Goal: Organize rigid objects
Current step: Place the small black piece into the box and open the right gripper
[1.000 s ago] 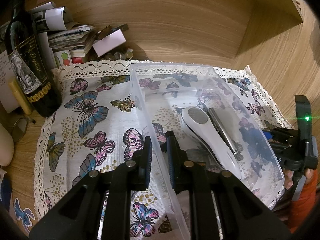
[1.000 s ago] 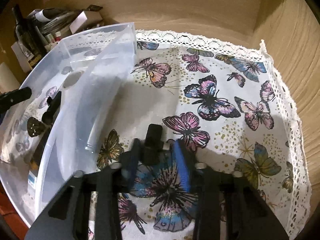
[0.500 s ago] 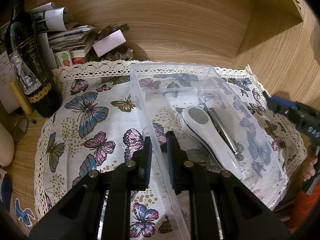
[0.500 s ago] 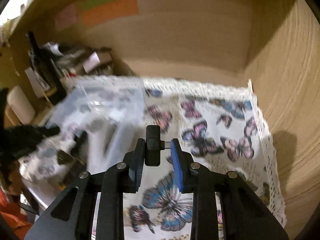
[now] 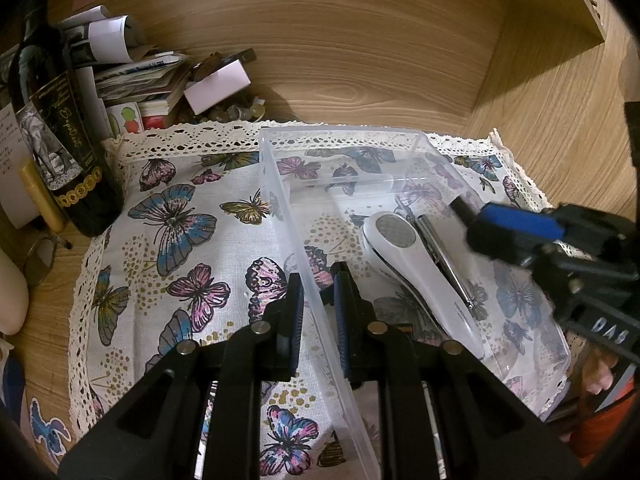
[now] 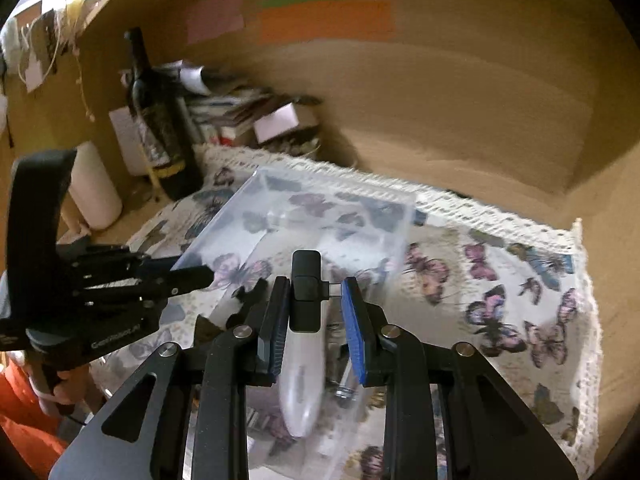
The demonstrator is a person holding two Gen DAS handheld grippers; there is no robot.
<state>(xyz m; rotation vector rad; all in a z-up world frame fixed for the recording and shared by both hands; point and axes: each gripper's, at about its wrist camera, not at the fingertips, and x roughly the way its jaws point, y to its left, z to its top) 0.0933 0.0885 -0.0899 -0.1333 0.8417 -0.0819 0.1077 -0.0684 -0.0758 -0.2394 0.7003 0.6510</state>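
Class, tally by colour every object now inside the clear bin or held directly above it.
White: 1, the white handheld device
Silver: 1, the metal pen-like tool
Black: 1, the small black gadget in the right gripper, above the clear bin
Total: 3

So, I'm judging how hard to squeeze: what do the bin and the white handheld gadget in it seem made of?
The bin looks like clear, thin rigid plastic: the butterfly cloth shows through its walls. The white gadget seems glossy hard plastic, with a greyish round face that may be metal or mesh.
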